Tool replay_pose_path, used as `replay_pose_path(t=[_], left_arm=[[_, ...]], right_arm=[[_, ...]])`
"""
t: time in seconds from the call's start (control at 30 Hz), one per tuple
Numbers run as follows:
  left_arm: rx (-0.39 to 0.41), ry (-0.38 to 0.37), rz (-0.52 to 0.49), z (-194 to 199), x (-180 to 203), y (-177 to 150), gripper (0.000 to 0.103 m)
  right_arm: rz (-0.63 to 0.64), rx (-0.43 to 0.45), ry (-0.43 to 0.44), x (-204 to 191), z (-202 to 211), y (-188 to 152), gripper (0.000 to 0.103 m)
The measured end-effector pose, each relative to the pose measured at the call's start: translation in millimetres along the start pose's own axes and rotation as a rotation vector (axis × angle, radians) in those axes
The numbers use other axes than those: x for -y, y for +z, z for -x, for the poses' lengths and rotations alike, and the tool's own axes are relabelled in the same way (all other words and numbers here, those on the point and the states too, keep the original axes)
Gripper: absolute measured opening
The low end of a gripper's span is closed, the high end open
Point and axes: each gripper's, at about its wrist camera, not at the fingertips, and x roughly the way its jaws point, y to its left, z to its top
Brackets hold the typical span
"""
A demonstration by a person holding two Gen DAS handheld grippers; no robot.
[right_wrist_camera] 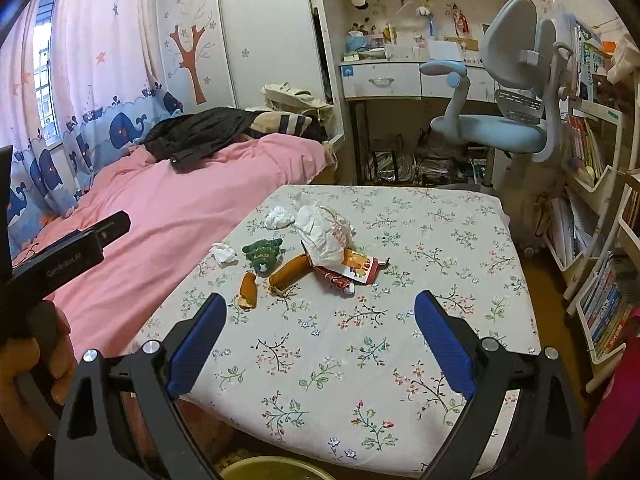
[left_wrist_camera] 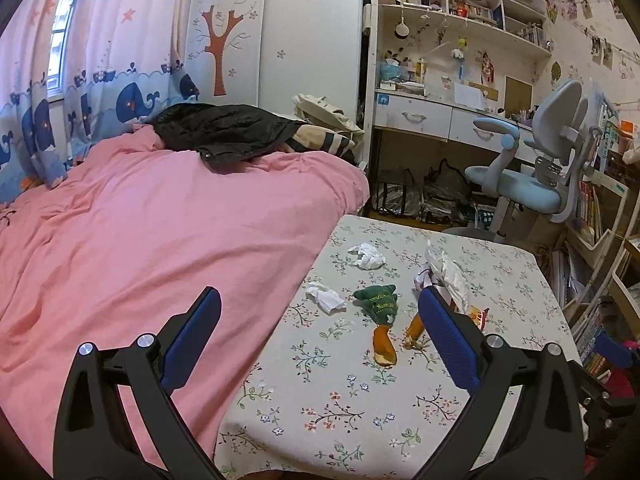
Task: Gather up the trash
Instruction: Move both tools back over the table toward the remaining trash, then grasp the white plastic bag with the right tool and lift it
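1. Floral cloth covers the small table (right_wrist_camera: 400, 240) beside the pink bed (right_wrist_camera: 168, 216), and all the trash sits toward the table's far-left part.
2. Two crumpled white tissues: one far tissue (right_wrist_camera: 279, 217) (left_wrist_camera: 367, 256) near the back edge, and a near tissue (right_wrist_camera: 223, 253) (left_wrist_camera: 325, 297) close to the bed-side edge.
3. Between them there's a green plush toy (right_wrist_camera: 264, 255) (left_wrist_camera: 379, 300), probably not trash.
4. Two orange sausage-looking pieces: a short piece (right_wrist_camera: 248, 289) (left_wrist_camera: 384, 345) and a long piece (right_wrist_camera: 290, 273), which lies just beside a white crumpled wrapper (right_wrist_camera: 324, 232) (left_wrist_camera: 448, 272).
5. That wrapper rests partly on a red-and-yellow snack packet (right_wrist_camera: 358, 272).
6. Right gripper (right_wrist_camera: 320, 312) has its blue fingers spread wide, nothing between them, up above the table's near half.
7. Left gripper (left_wrist_camera: 320, 308) is spread wide too, empty, sitting over the table's bed-side edge; its right finger overlaps the long sausage piece in view.
8. Bottom of the right wrist view shows the rim of a yellowish bin (right_wrist_camera: 272, 468) just below the table's near edge.
9. Blue desk chair (right_wrist_camera: 500, 120) is parked well behind the table.
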Motion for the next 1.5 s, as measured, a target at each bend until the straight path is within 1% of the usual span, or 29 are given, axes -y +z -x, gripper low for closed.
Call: replay_pose_path(t=[0.27,0.4,0.5,0.7,0.8,0.83,0.9,0.93,1.07,1.17,1.23,1.27,1.3,1.33,1.37,1.4,1.43,1.47,1.5], left_arm=[[-0.021,-0.005,-0.003,-9.8,1.0,3.6,0.095],[-0.072,0.009,0.01,-25.7,-5.7,6.1,0.095],[-0.109,0.034,0.021,-39.9,-13.7,8.5,0.095],[-0.172,0.055,0.043,-63.9,-25.6,10.4,0.095],[-0.215,0.048,0.023,-76.3,-22.4,6.7,0.095],[-0.224,0.047,0.016,-79.1,-20.9,5.9,0.095],[-0.253,0.042,-0.007,-87.3,-15.6,0.6,0.095],[-0.264,0.038,-0.015,-90.9,-12.8,-1.7,0.095],[-0.318,0.013,-0.068,-105.9,4.3,-13.5,0.095],[-0.334,0.007,-0.096,-115.7,14.4,-17.2,0.095],[-0.343,0.006,-0.104,-123.2,19.4,-18.4,0.095],[-0.354,-0.001,-0.106,-129.1,22.9,-19.4,0.095],[-0.363,-0.007,-0.108,-132.9,24.7,-20.9,0.095],[-0.371,-0.011,-0.112,-136.1,26.2,-22.2,0.094],[-0.385,-0.018,-0.122,-141.4,30.1,-24.6,0.093],[-0.394,-0.024,-0.13,-144.7,32.3,-25.8,0.092],[-0.402,-0.03,-0.137,-147.4,33.7,-27.1,0.09],[-0.414,-0.037,-0.151,-152.3,37.3,-29.3,0.09],[-0.42,-0.04,-0.158,-155.0,38.6,-30.1,0.088]], right_arm=[[0.001,-0.031,-0.006,1.8,-15.8,1.1,0.091],[0.001,-0.039,-0.011,2.1,-26.4,3.5,0.091],[0.006,-0.038,-0.017,1.7,-37.1,6.9,0.091],[0.006,-0.049,-0.006,1.1,-72.8,18.5,0.091],[0.01,-0.048,0.003,-1.2,-94.1,25.4,0.091],[0.006,-0.05,0.006,-1.6,-102.9,27.7,0.09],[-0.012,-0.072,0.017,-1.6,-122.0,30.2,0.082],[-0.017,-0.084,0.022,-1.1,-128.6,30.9,0.081],[-0.03,-0.103,0.031,-0.3,-149.9,35.2,0.076],[-0.055,-0.108,0.034,5.7,-161.8,39.6,0.075],[-0.089,-0.117,0.038,13.4,-170.5,41.5,0.072],[-0.104,-0.122,0.04,16.6,-173.8,41.7,0.067],[-0.122,-0.13,0.044,20.7,-177.7,42.1,0.057],[-0.144,-0.143,0.054,25.6,-182.1,42.0,0.05],[-0.16,-0.157,0.067,29.0,-185.4,41.7,0.034],[-0.184,-0.176,0.087,34.4,-188.5,41.3,0.023],[-0.198,-0.18,0.099,37.1,-188.7,41.8,0.021],[-0.217,-0.177,0.114,41.3,-187.0,43.0,0.017],[-0.23,-0.174,0.125,43.8,-185.3,44.4,0.015]])
